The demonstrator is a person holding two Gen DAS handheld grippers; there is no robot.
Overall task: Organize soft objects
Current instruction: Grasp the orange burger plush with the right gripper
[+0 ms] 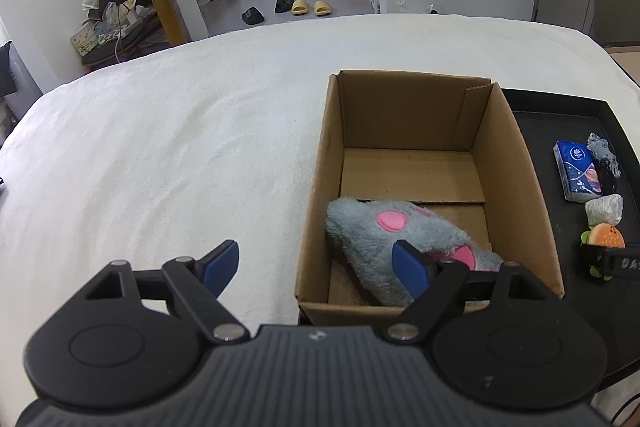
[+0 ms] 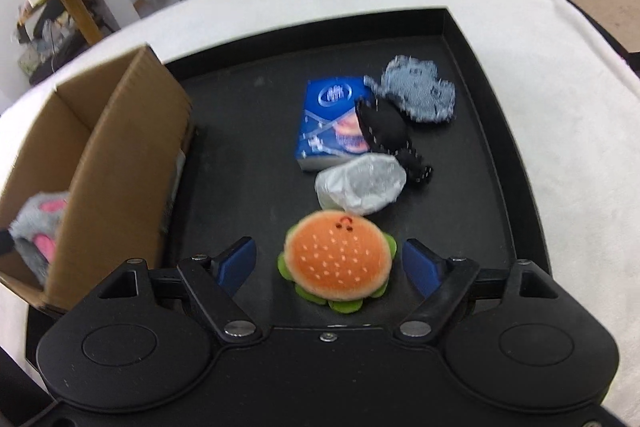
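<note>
The left gripper (image 1: 316, 267) hangs released over the near left wall of the cardboard box (image 1: 516, 163), nothing between its blue pads. A grey plush toy with pink patches (image 1: 380, 231) lies inside the box. The right gripper (image 2: 330, 263) is spread wide around the burger plush (image 2: 338, 261) on the black tray (image 2: 500, 131), pads not touching it. Beyond sit a blue tissue pack (image 2: 324, 119), a white bundle (image 2: 360, 187), a black pouch (image 2: 384, 127) and a denim piece (image 2: 420, 91).
</note>
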